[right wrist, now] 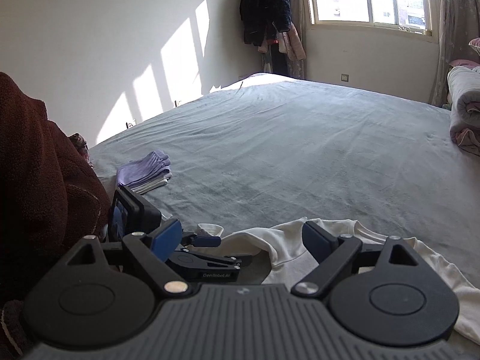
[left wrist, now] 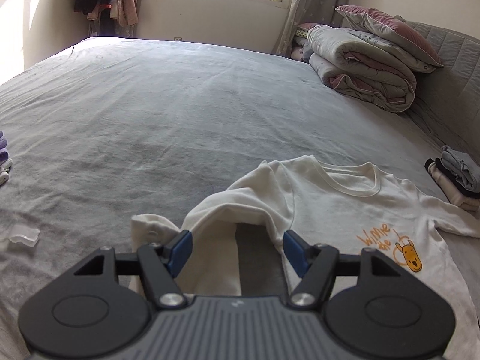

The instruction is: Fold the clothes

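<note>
Shirt (left wrist: 330, 204), cream with an orange bear print, lies rumpled on grey bed (left wrist: 180, 114); left gripper (left wrist: 237, 240) and right gripper (right wrist: 240, 237) both spread, gripping nothing; folded stack (left wrist: 456, 177) alongside.

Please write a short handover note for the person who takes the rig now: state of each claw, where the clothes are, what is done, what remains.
Left claw: open, over the bunched sleeve of the white Winnie the Pooh T-shirt, holding nothing.
Right claw: open, empty, above the same shirt.
The shirt lies print side up on the grey bed, not yet folded.
Done: folded purple stack at the left, folded pile at the right.
Left: smooth the sleeve, fold the shirt, stack it.
</note>
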`<state>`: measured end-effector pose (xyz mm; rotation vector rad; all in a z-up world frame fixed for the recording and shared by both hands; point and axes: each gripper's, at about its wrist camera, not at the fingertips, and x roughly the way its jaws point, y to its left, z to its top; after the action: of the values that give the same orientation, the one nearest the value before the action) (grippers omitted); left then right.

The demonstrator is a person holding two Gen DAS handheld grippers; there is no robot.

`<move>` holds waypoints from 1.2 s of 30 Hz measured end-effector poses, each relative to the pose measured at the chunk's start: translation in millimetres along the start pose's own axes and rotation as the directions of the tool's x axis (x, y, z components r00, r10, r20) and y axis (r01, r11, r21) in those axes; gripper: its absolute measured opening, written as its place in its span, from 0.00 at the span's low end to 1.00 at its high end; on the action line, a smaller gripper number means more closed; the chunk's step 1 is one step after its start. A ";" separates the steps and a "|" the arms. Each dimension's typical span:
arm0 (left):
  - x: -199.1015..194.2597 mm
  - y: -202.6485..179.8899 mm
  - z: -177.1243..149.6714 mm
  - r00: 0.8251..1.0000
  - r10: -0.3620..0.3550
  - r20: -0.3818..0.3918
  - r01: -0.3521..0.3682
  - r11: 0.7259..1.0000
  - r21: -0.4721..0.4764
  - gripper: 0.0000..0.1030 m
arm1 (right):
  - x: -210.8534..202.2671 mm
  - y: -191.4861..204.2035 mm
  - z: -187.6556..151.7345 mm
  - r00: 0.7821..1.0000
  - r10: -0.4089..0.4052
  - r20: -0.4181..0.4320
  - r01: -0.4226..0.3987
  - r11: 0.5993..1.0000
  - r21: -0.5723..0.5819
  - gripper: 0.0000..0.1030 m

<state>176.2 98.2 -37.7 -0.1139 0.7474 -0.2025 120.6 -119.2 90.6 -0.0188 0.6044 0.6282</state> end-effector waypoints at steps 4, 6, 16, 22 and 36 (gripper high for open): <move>1.0 16.0 2.8 1.000 0.018 -0.007 -0.019 0.999 -0.048 0.66 | 0.7 -17.9 -12.3 1.000 -0.008 -0.011 0.008 0.999 0.046 0.87; -1.8 25.4 5.6 1.000 0.024 -0.006 -0.024 0.997 -0.078 0.66 | 1.4 -24.6 -18.5 1.000 -0.010 -0.016 0.010 0.998 0.059 0.87; 13.8 54.8 23.5 0.972 0.220 -0.088 -0.232 0.958 -0.168 0.60 | 5.3 -56.3 -43.3 0.999 -0.005 -0.044 0.010 0.993 0.119 0.87; 34.3 65.6 26.9 0.895 0.423 -0.138 -0.439 0.891 -0.115 0.60 | 6.5 -70.0 -58.5 0.997 -0.014 -0.073 0.022 0.992 0.122 0.87; -13.2 60.9 12.2 0.979 0.204 -0.003 -0.202 0.968 -0.149 0.05 | 2.3 -85.0 -83.8 0.993 -0.028 -0.118 0.045 0.987 0.152 0.87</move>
<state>183.8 160.9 -30.7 -0.1787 0.7560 0.0495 125.4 -203.4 6.2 0.0789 0.7621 0.5459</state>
